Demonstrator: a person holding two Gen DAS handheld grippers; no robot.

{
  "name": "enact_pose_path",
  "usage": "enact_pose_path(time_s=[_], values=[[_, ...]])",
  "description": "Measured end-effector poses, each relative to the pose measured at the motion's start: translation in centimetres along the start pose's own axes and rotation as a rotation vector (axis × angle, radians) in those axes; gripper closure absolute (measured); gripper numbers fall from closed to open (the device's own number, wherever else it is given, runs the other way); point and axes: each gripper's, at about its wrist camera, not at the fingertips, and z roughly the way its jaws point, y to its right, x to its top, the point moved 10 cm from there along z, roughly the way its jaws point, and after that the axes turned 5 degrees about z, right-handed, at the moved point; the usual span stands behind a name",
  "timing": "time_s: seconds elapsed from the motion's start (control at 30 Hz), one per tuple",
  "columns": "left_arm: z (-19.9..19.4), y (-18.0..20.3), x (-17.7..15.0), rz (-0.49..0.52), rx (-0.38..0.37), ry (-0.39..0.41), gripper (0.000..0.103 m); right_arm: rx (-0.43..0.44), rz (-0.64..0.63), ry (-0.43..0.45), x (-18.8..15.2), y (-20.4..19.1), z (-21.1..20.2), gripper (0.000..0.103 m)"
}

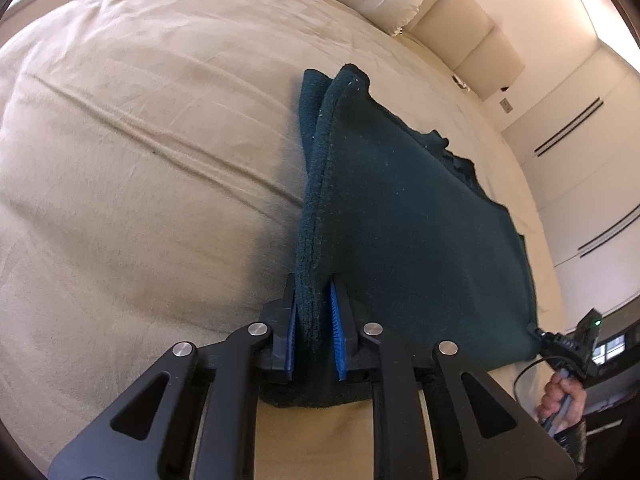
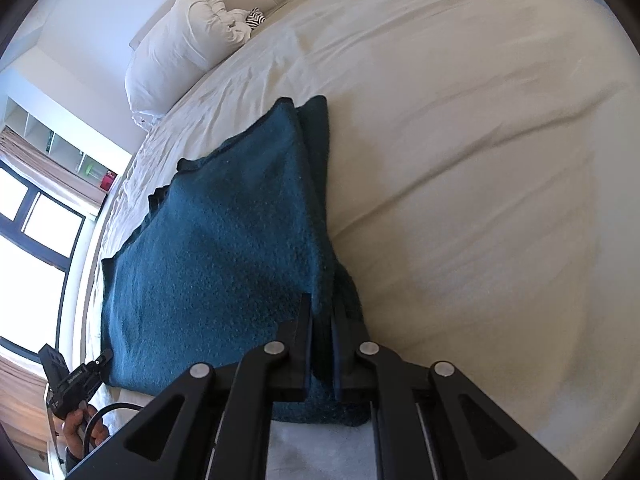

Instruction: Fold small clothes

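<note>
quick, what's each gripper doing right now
left gripper: shut on the near edge of the dark teal cloth
right gripper: shut on the same cloth's edge at its other corner

A dark teal cloth (image 1: 400,220), flecked with pale lint, is seen spread on a beige bedsheet (image 1: 140,140); in the right wrist view the cloth is rendered a brighter blue-teal. Beyond the cloth, at the head of the bed, a white pillow (image 2: 176,48) is shown, and a black-and-white striped item (image 2: 255,19) is tucked just beside that pillow. The left gripper (image 1: 314,332) is coloured black with bright blue pads (image 1: 338,336); the right gripper (image 2: 322,344) is black throughout.
</note>
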Motion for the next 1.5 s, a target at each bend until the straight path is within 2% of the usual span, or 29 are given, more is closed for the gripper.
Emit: enact_pose_path(time_s=[0.13,0.3,0.47,0.67,0.83,0.93,1.03,1.07,1.1,1.13,1.17,1.2,1.23,1.33,1.4,1.5], values=[[0.0,0.1,0.2,-0.003,-0.003,-0.011,0.088,-0.036,-0.051,0.005,-0.3,-0.6,-0.4,0.094],[0.1,0.8,0.0,0.061,0.051,0.003,0.088,-0.066,-0.032,0.004,-0.5,-0.2,-0.3,0.096],[0.0,1.1,-0.1,0.088,0.074,-0.002,0.091,-0.078,-0.008,0.002,-1.0,0.1,-0.9,0.097],[0.5,0.6,-0.3,0.070,0.072,-0.012,0.088,-0.055,-0.029,-0.012,-1.1,0.3,-0.7,0.097],[0.2,0.4,-0.5,0.045,0.047,-0.008,0.088,-0.019,0.012,0.012,-0.4,0.6,-0.3,0.095],[0.0,0.3,-0.6,0.023,0.043,-0.022,0.088,-0.049,-0.035,0.020,-0.5,-0.2,-0.3,0.088],[-1.7,0.4,-0.3,0.012,0.086,-0.025,0.087,-0.065,-0.021,0.026,-0.1,-0.3,-1.5,0.074],[-2.3,0.5,0.0,0.026,0.113,-0.013,0.087,-0.087,-0.014,0.045,0.3,0.0,-2.1,0.056],[-3.5,0.6,0.7,0.057,0.169,0.020,0.087,-0.136,-0.008,0.088,1.0,0.4,-3.2,0.048],[-4.1,0.8,1.1,0.069,0.191,0.039,0.087,-0.169,-0.002,0.149,1.9,0.6,-4.6,0.048],[-4.8,1.2,1.9,0.084,0.203,0.065,0.087,-0.151,0.005,0.181,2.5,0.2,-5.6,0.048],[-5.3,2.1,2.8,0.104,0.196,0.091,0.087,-0.094,0.011,0.193,3.0,-0.7,-6.1,0.048],[-5.3,2.9,3.6,0.124,0.187,0.104,0.087,0.003,0.008,0.183,3.3,-2.7,-6.1,0.049],[-3.4,6.9,6.1,0.217,0.136,0.113,0.087,0.205,-0.031,0.091,2.3,-8.2,-3.6,0.049],[-1.0,9.6,8.2,0.308,0.125,0.129,0.087,0.270,-0.045,0.050,1.8,-10.9,-1.3,0.049],[4.1,10.8,9.9,0.373,0.150,0.068,0.087,0.344,-0.037,-0.021,1.4,-14.3,3.1,0.049]])
